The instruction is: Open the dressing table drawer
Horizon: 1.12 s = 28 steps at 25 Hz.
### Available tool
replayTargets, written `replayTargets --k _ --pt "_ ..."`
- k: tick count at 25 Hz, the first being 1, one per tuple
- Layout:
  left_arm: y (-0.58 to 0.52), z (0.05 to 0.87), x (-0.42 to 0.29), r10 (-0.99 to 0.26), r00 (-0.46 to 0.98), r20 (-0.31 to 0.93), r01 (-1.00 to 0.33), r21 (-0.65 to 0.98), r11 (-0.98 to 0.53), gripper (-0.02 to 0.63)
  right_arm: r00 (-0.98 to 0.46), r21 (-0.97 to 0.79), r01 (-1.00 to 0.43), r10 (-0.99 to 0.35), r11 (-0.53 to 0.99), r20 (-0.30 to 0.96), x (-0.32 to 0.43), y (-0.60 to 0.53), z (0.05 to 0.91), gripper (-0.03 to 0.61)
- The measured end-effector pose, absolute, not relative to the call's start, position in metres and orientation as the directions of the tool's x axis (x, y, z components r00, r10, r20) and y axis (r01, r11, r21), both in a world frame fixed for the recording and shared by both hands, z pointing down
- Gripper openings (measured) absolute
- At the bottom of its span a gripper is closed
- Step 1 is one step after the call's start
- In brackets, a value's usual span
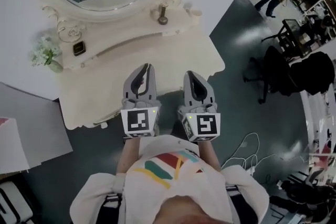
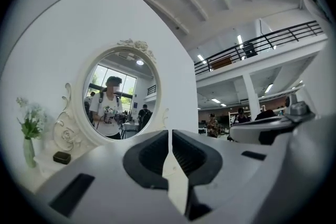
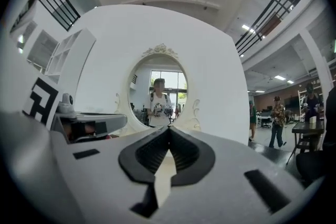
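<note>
Starting at the left of the head view, a small vase of white flowers (image 1: 46, 55) and a little dark box (image 1: 79, 49) are seen on the back ledge of the cream dressing table (image 1: 173, 55). They are kept close against the oval mirror (image 1: 105, 5), so the front of the top is left free. The drawer is shown in no view. It is judged to lie under the front edge of the top, where the overhang hides it from the steeply downward camera.

The left hand-held gripper (image 1: 147, 67) is held level over that front edge. Its jaws are pressed together with nothing between them, and only the mirror and wall are faced in its own view. Just beside it, the right hand-held gripper (image 1: 190, 75) is carried the same way, closed and empty. Both are pointed at the mirror and not at the table's front, so the pull is judged not yet begun. One of them would have to be lowered and opened before a handle could be taken.

Further right, a small metal stand (image 1: 163, 14) is set beside the mirror, and an office chair (image 1: 281, 68) is left well apart on the dark floor.
</note>
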<state>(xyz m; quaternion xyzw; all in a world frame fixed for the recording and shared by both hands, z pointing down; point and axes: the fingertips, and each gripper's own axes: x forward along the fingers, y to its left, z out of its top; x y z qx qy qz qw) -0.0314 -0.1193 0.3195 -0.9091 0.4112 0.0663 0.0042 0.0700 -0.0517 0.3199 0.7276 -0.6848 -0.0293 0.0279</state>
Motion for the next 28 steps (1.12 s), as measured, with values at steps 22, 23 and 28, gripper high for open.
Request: replayTargets --k 22,23,28 --pt "-0.162 0.302 -0.067 -0.942 0.315 -0.116 -0.942 0.086 -0.325 0.020 -0.322 0.063 -0.945 -0.947 0.322 0.014 0.061 -0.145 0.325 0.000" --pt "-0.164 0.300 -0.063 -0.946 0.303 -0.113 -0.946 0.083 -0.313 0.020 -0.329 0.073 -0.941 -0.944 0.329 0.018 0.065 -0.148 0.326 0.000" --pt "-0.177 0.293 -0.047 -0.963 0.239 -0.122 -0.968 0.042 -0.246 0.020 -0.378 0.032 -0.925 -0.925 0.379 0.040 0.089 -0.165 0.335 0.000"
